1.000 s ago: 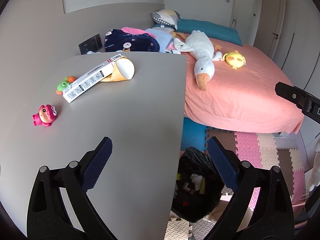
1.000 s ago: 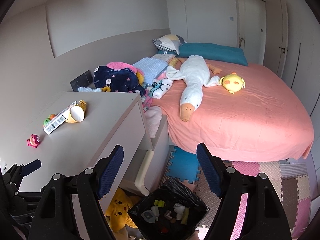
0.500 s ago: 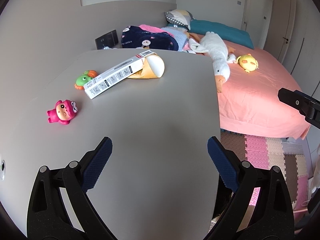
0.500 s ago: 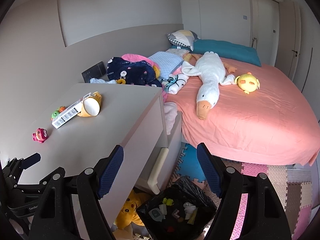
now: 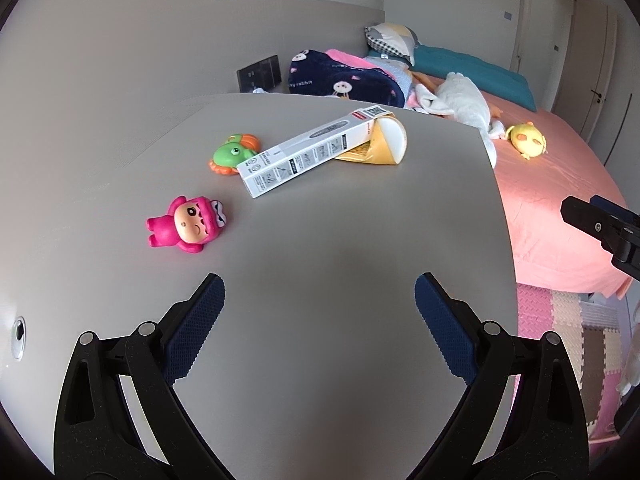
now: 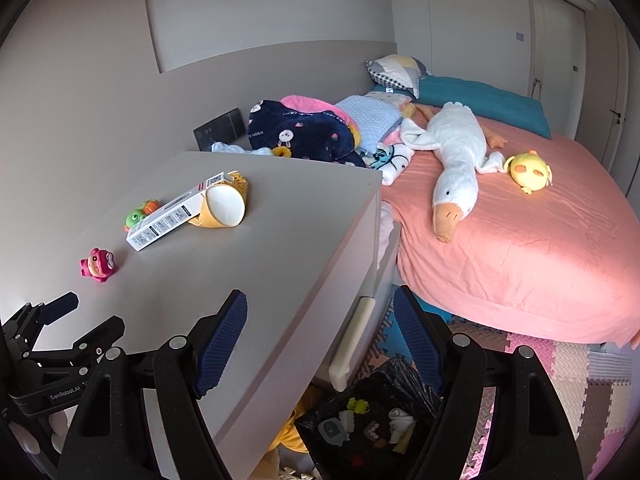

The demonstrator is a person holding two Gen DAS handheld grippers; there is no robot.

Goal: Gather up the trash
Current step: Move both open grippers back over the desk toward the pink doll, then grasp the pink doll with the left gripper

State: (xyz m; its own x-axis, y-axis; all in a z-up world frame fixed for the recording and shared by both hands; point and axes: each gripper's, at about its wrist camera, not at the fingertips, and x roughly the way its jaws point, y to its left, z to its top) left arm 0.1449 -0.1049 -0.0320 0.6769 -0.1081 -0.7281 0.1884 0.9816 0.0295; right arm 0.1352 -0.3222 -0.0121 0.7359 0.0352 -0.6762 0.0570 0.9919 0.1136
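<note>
Both the left gripper (image 5: 319, 294) and right gripper (image 6: 320, 308) are held wide open and empty above the grey surface (image 5: 340, 240), where a white carton (image 5: 304, 156) is propped against a tipped yellow cup (image 5: 384, 142), beside a green toy (image 5: 232, 153).

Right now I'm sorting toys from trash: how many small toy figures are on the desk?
2. A pink figure lies apart near the desk's left edge; a green and orange one sits farther back, beside the white box. The box may hide more.
</note>
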